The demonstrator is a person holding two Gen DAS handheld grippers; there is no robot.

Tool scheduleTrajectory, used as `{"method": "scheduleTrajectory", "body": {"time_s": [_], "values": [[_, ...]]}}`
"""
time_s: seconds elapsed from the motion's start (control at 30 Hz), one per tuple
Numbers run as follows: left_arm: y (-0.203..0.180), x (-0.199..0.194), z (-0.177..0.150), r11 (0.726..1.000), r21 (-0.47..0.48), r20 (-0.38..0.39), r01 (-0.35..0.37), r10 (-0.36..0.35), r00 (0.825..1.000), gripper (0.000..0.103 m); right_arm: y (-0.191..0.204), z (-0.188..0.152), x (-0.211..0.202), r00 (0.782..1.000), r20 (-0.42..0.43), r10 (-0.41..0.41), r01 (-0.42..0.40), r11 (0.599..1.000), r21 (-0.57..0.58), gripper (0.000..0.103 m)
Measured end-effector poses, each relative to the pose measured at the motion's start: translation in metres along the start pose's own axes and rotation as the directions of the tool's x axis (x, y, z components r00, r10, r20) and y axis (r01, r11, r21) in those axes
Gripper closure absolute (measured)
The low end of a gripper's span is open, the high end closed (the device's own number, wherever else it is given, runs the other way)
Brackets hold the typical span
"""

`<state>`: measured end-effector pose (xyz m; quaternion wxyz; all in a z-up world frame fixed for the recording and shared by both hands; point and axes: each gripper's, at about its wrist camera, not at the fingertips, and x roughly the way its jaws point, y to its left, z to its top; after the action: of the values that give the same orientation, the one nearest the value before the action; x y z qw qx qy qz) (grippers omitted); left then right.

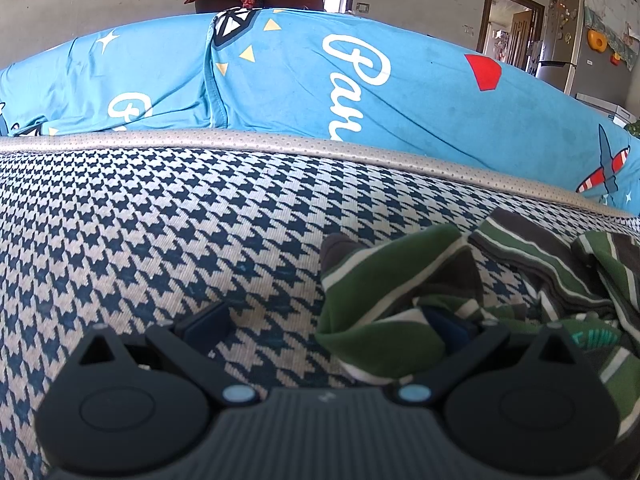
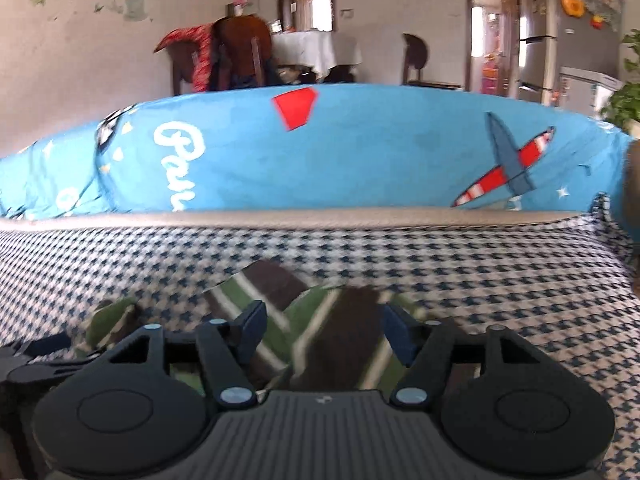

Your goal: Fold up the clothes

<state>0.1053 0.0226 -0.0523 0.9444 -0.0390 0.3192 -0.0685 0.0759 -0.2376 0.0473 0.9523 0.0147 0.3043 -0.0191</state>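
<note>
A crumpled green, brown and white striped garment [image 1: 400,280] lies on the houndstooth cover [image 1: 160,240]. My left gripper [image 1: 330,324] stands wide open low over the cover. Its left finger is over bare cover and its right finger [image 1: 450,330] is tucked into the garment's left edge. In the right wrist view the same garment [image 2: 340,344] bulges up between the fingers of my right gripper [image 2: 326,330]. That gripper is narrower than the left one but still open, with its pads [image 2: 254,326] at either side of the cloth. This view is blurred.
A grey piped edge [image 1: 320,142] borders the cover. Behind it rises a bright blue printed sheet [image 1: 400,92] over a cushion back. Beyond are chairs with a red cloth [image 2: 192,48], a white-clothed table [image 2: 308,48], doorways and a fridge [image 1: 580,52].
</note>
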Motion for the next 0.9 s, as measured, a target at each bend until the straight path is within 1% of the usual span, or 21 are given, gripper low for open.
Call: {"method": "scheduleTrajectory", "body": {"time_s": [0.2, 0.27, 0.33, 0.43, 0.53, 0.6, 0.63, 0.67, 0.73, 0.9], "values": [[-0.001, -0.001, 0.000, 1.000, 0.002, 0.002, -0.003, 0.003, 1.000, 0.000, -0.037, 0.004, 0.010, 1.000, -0.022, -0.017, 0.019, 0.997, 0.071, 0.037], [-0.001, -0.001, 0.000, 1.000, 0.002, 0.002, -0.004, 0.004, 1.000, 0.000, -0.049, 0.004, 0.015, 0.999, -0.040, -0.011, 0.015, 0.995, 0.098, 0.033], [-0.002, -0.001, -0.001, 1.000, 0.001, -0.001, -0.006, 0.006, 1.000, 0.000, -0.060, 0.003, 0.021, 0.998, -0.059, -0.011, 0.018, 0.992, 0.122, 0.033], [-0.003, -0.005, -0.001, 1.000, -0.014, -0.021, -0.012, 0.012, 1.000, 0.000, -0.073, 0.000, 0.029, 0.997, -0.082, -0.002, 0.015, 0.987, 0.162, 0.032], [-0.004, -0.011, -0.001, 0.999, -0.043, -0.062, -0.026, 0.023, 0.998, 0.000, -0.084, -0.001, 0.032, 0.996, -0.087, 0.026, -0.008, 0.980, 0.200, 0.032], [-0.004, -0.015, 0.000, 0.996, -0.076, -0.089, -0.036, 0.029, 0.996, 0.000, -0.088, -0.001, 0.033, 0.995, -0.086, 0.046, -0.026, 0.975, 0.220, 0.031], [-0.004, -0.017, 0.000, 0.993, -0.108, -0.097, -0.042, 0.031, 0.995, 0.000, -0.089, -0.002, 0.034, 0.995, -0.086, 0.056, -0.035, 0.973, 0.227, 0.031], [-0.004, -0.019, -0.001, 0.990, -0.133, -0.098, -0.047, 0.034, 0.995, 0.000, -0.089, -0.002, 0.035, 0.994, -0.088, 0.062, -0.040, 0.973, 0.229, 0.031], [-0.005, -0.022, -0.003, 0.987, -0.154, -0.090, -0.054, 0.041, 0.995, 0.000, -0.089, -0.002, 0.038, 0.994, -0.090, 0.059, -0.037, 0.973, 0.230, 0.030], [-0.009, -0.025, 0.002, 0.986, -0.151, -0.103, -0.069, 0.054, 0.993, 0.000, -0.084, -0.006, 0.046, 0.992, -0.113, 0.055, -0.030, 0.976, 0.217, 0.028]]}}
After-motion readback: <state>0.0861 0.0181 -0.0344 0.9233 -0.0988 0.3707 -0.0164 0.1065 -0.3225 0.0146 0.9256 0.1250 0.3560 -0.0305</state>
